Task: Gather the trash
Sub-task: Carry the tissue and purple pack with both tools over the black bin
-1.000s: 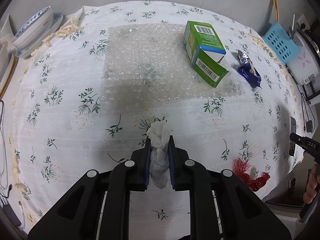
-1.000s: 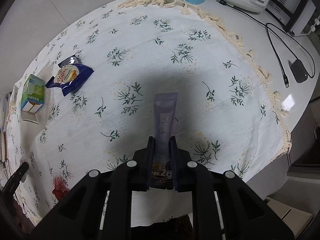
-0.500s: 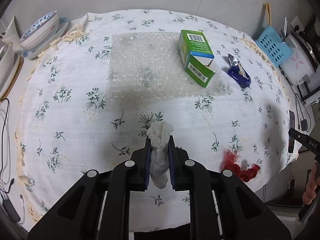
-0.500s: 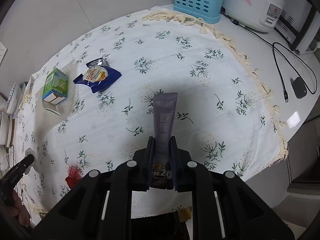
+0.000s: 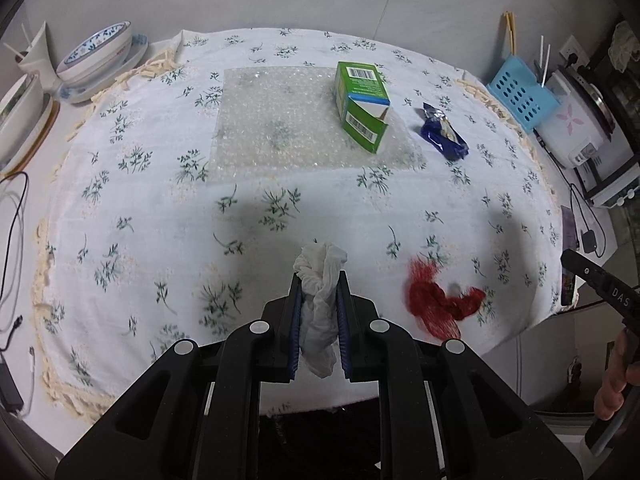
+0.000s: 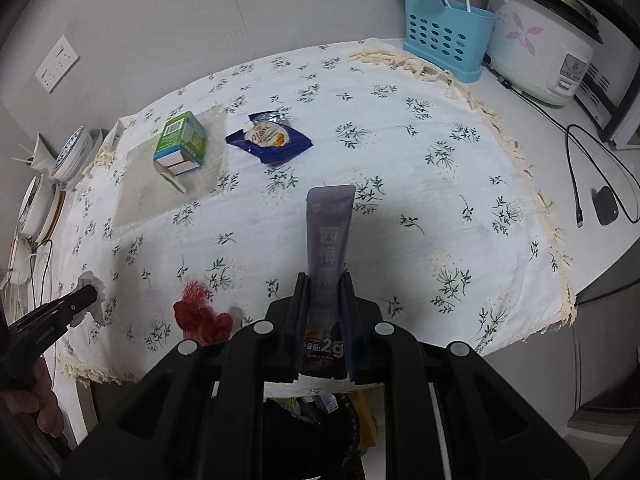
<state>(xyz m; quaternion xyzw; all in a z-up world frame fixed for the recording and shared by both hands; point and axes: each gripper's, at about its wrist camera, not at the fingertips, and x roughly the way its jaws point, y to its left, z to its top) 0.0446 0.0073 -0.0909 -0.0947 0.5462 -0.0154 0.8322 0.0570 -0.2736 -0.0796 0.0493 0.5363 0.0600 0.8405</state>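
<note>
Both hand-held grippers (image 5: 319,280) (image 6: 324,280) higher, farther back

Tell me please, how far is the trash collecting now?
Partly done. In hand: the left gripper grips a white tissue, the right gripper a purple packet. Left on the tablecloth: green carton, blue wrapper, red net, bubble wrap. A bin below holds some trash.
</note>
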